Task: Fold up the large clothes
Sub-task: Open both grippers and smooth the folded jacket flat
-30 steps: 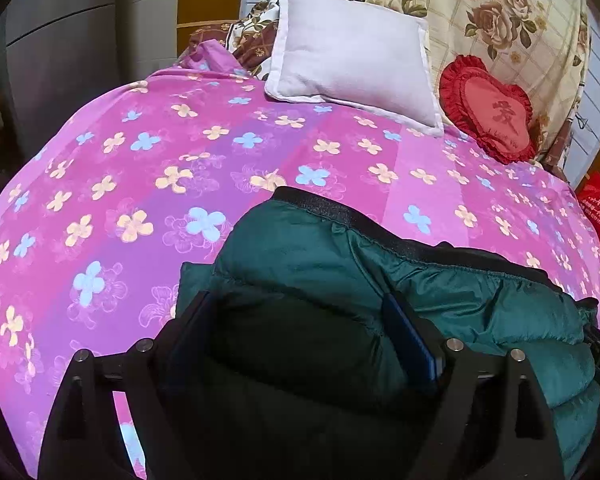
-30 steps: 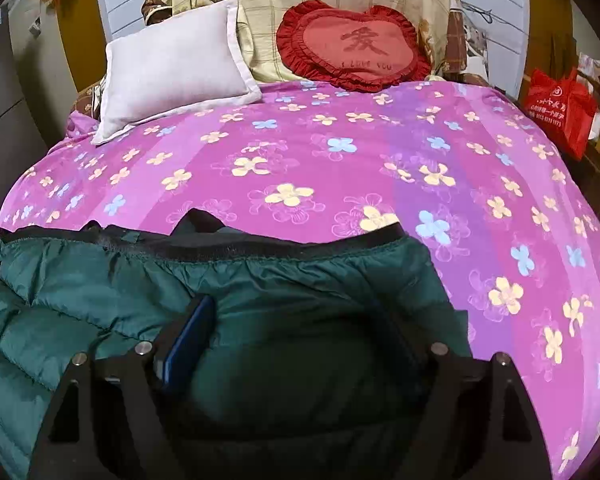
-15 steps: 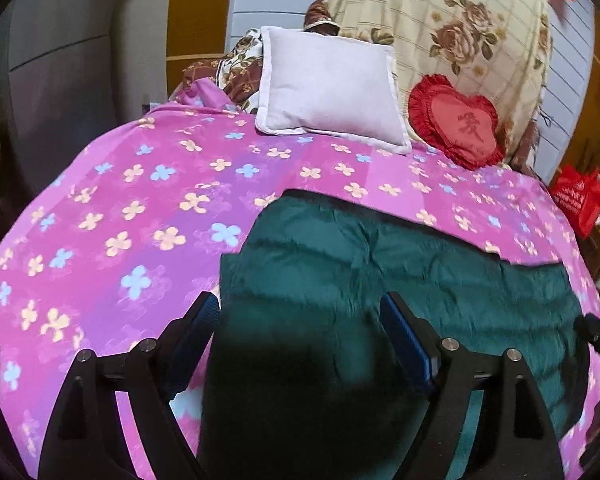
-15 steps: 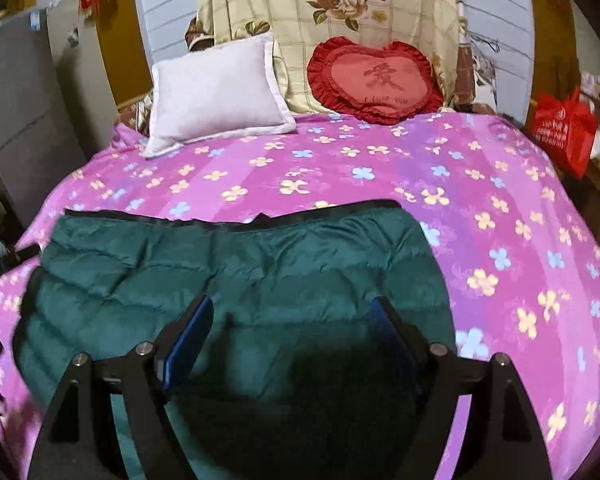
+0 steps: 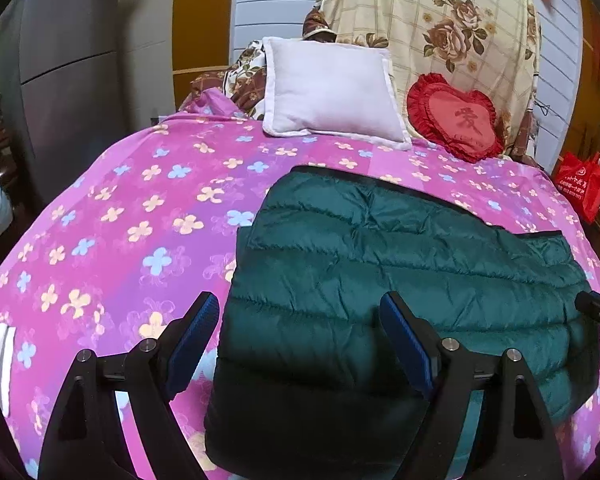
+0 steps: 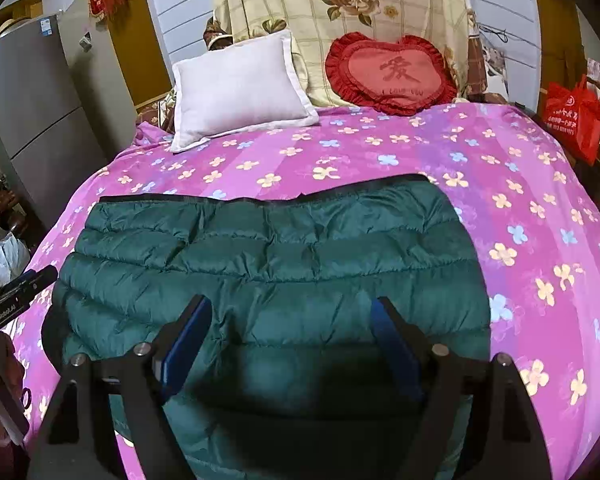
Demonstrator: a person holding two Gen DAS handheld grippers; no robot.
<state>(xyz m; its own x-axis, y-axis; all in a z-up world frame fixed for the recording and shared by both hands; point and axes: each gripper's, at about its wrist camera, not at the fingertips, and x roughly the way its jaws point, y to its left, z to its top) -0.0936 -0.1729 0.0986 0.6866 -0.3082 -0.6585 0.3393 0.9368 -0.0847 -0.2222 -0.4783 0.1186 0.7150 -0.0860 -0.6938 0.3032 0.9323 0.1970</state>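
Note:
A dark green quilted puffer jacket [image 5: 380, 280] lies flat in a folded rectangle on the pink flowered bed sheet [image 5: 120, 220], with a black hem band along its far edge. It also shows in the right wrist view [image 6: 268, 256]. My left gripper [image 5: 300, 332] is open and empty above the jacket's near left part. My right gripper [image 6: 288, 332] is open and empty above its near middle. The right gripper's tip shows at the left wrist view's right edge [image 5: 598, 312], and the left gripper's body at the right wrist view's left edge [image 6: 12, 300].
A white pillow [image 5: 332, 92] and a red heart cushion [image 5: 456, 120] lean at the head of the bed before a floral blanket [image 5: 440, 20]. A grey fridge [image 6: 32, 112] stands left of the bed. A red bag [image 6: 572, 116] hangs at the right.
Both grippers have pulled back and up from the jacket. It was bunched close under the fingers; now it lies spread flat on the bed, with both grippers still open.

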